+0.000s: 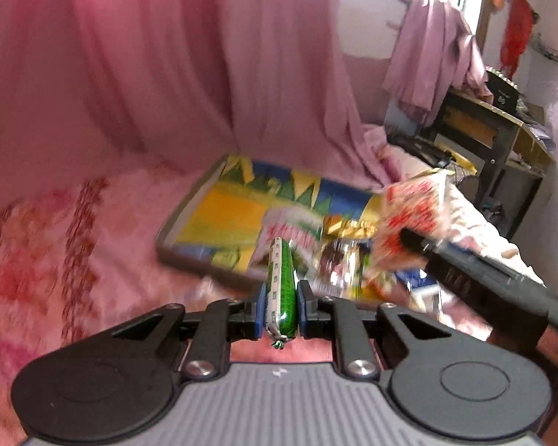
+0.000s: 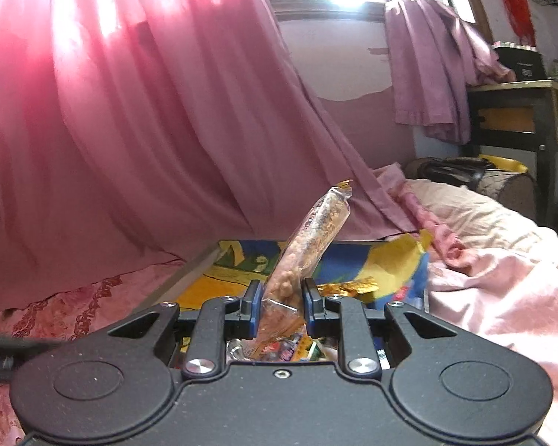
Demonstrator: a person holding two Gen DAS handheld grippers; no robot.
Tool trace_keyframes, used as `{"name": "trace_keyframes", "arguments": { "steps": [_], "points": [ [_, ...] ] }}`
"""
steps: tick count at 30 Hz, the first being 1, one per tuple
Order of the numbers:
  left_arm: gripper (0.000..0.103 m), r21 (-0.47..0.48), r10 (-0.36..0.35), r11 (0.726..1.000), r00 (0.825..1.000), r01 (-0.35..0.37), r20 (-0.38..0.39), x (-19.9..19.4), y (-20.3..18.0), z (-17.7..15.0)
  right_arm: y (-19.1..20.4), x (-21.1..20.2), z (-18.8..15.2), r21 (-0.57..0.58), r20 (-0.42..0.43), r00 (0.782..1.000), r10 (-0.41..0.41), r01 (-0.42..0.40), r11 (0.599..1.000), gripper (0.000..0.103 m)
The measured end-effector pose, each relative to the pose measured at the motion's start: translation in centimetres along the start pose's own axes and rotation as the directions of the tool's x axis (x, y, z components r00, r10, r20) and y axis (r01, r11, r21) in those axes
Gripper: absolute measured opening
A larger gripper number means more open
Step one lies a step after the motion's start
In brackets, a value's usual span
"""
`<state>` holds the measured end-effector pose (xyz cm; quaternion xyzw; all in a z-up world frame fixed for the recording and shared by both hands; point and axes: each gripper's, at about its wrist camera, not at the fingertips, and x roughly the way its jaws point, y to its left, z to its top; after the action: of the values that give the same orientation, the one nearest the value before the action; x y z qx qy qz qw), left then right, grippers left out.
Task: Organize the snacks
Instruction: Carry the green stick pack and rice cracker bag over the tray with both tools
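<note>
My left gripper is shut on a green snack packet that stands on edge between its blue pads, above the pink bedsheet in front of a colourful printed tray. Several loose snack packets lie heaped at the tray's near right end. My right gripper is shut on a clear packet of brown nuts that sticks up and leans right. In the left wrist view that gripper comes in from the right, holding the red-and-white printed side of its packet over the heap.
A pink curtain hangs behind the bed. The pink floral bedsheet spreads left of the tray. A cream pillow and rumpled sheet lie to the right. A dark desk with clutter stands at the far right, lilac cloth draped beside it.
</note>
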<state>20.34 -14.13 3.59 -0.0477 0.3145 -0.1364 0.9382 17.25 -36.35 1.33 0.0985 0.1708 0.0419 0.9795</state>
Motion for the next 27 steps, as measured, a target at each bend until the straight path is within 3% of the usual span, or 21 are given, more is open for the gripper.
{"name": "trace_keyframes", "arguments": {
  "steps": [4,9,17,27],
  "points": [
    [0.018,0.096,0.017,0.995,0.999,-0.021,0.036,3.5,-1.3,2.5,-0.4,2.0,0.4,0.039,-0.039,0.997,0.067,-0.065,0.997,0.024],
    [0.018,0.162,0.004,0.987,0.998,-0.013,0.058,8.2,-2.2,4.3,-1.0,4.1,0.0,0.049,-0.058,0.995,0.077,-0.074,0.996,0.024],
    [0.018,0.144,0.01,0.989,0.999,-0.018,0.052,14.3,-2.3,4.6,-3.1,7.2,-1.0,0.087,-0.109,0.992,0.059,-0.05,0.995,0.024],
    [0.018,0.126,0.035,0.991,0.999,-0.038,0.026,17.4,-2.1,3.0,-5.1,8.0,-1.1,0.158,-0.128,0.99,0.062,-0.042,0.987,0.026]
  ]
}}
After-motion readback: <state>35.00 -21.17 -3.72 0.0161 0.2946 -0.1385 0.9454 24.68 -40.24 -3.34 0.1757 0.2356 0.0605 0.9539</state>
